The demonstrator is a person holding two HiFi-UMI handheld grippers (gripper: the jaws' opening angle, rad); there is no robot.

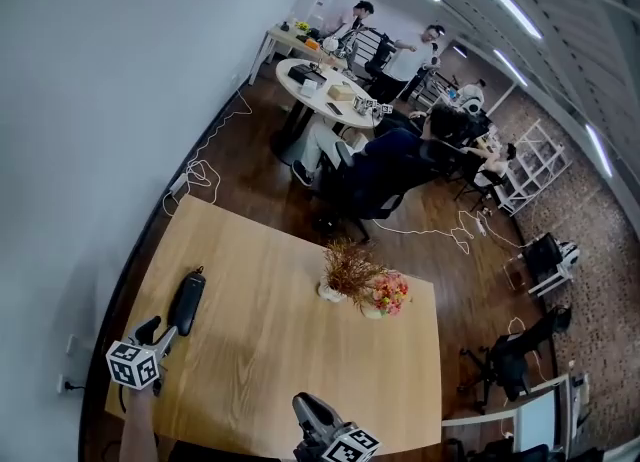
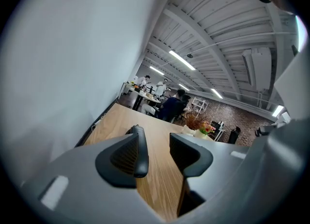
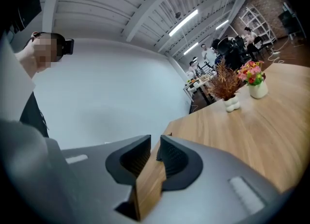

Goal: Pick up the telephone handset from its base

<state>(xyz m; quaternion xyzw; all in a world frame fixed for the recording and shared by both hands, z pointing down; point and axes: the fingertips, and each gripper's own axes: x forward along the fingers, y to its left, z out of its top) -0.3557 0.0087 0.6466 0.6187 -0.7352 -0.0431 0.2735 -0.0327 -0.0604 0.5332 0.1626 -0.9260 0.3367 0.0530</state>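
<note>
The black, oblong plastic telephone handset (image 1: 187, 302) lies on the pale wooden table (image 1: 280, 350) just ahead of the left gripper (image 1: 163, 336), lengthwise along its pointing line, its jaws spread and empty, while the right gripper (image 1: 312, 416), narrowly parted, sits farther off.

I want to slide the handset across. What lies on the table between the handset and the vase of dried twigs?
Nothing: in the head view the wooden table is bare between the handset and the vase of dried twigs.
</note>
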